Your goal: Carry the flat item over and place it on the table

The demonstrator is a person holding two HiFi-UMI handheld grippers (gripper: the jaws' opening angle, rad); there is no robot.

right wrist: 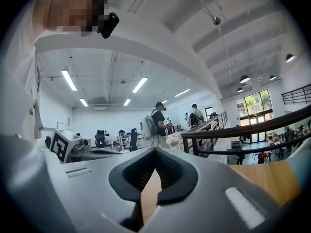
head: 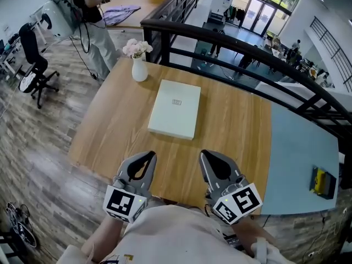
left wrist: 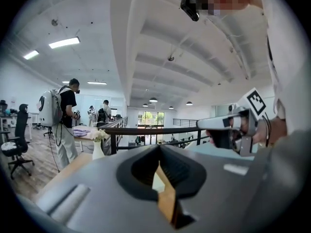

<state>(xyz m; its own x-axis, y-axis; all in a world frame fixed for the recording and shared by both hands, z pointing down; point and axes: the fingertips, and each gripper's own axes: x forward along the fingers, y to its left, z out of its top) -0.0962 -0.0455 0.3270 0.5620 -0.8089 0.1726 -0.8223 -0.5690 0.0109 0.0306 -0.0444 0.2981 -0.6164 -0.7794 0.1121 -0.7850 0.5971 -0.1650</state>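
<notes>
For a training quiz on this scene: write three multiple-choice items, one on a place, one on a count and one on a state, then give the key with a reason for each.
1. Where does the flat white box lie?
A. near the middle of the wooden table
B. on the blue table
C. on the floor

2. How many vases stand on the wooden table?
A. none
B. one
C. three

3. How do the left gripper and the right gripper stand?
A. both shut, nothing held
B. both wide open
C. both clamped on the box

Key:
1 A: the box rests on the wood, well inside the edges.
2 B: a single white vase stands near the far left corner.
3 A: each gripper view shows its jaws together, with only the table beyond them.
</notes>
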